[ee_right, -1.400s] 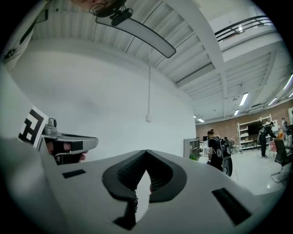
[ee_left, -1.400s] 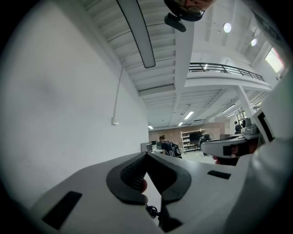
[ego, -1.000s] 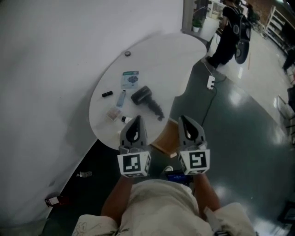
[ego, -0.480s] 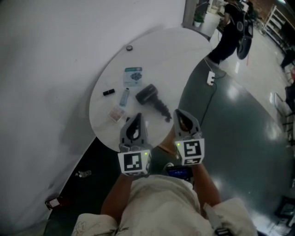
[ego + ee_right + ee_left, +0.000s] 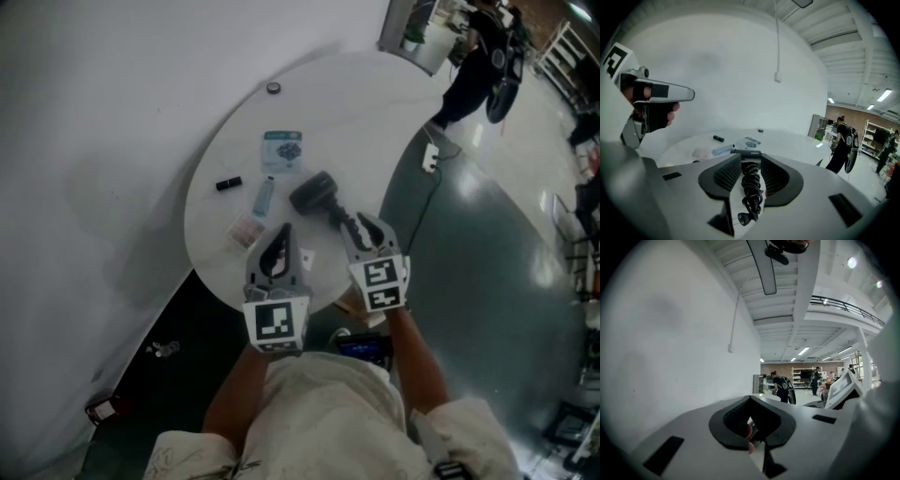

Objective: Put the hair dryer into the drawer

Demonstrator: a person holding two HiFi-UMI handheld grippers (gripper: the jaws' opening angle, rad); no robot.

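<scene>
A dark grey hair dryer (image 5: 312, 192) lies on the white table (image 5: 375, 103), its black coiled cord (image 5: 349, 223) trailing toward me. My right gripper (image 5: 362, 225) hovers over the cord's near end. In the right gripper view the cord (image 5: 751, 187) runs between the right gripper (image 5: 751, 158) jaws, which are opening and do not press on it; the dryer body (image 5: 746, 152) lies just beyond. My left gripper (image 5: 281, 232) hangs over the table's near part, left of the cord, shut and empty, its tips together in the left gripper view (image 5: 750, 398). No drawer is visible.
Left of the dryer lie a teal packet (image 5: 283, 150), a blue tube (image 5: 264, 196), a small black item (image 5: 228, 184) and a clear wrapper (image 5: 246, 229). A white wall borders the table's left. A power strip (image 5: 429, 158) lies on the dark floor, and a person (image 5: 473, 56) stands beyond.
Both grippers have moved forward over the table's near edge. The right one dropped toward the cord, tilted down, and its jaws parted. The left one stays shut.
</scene>
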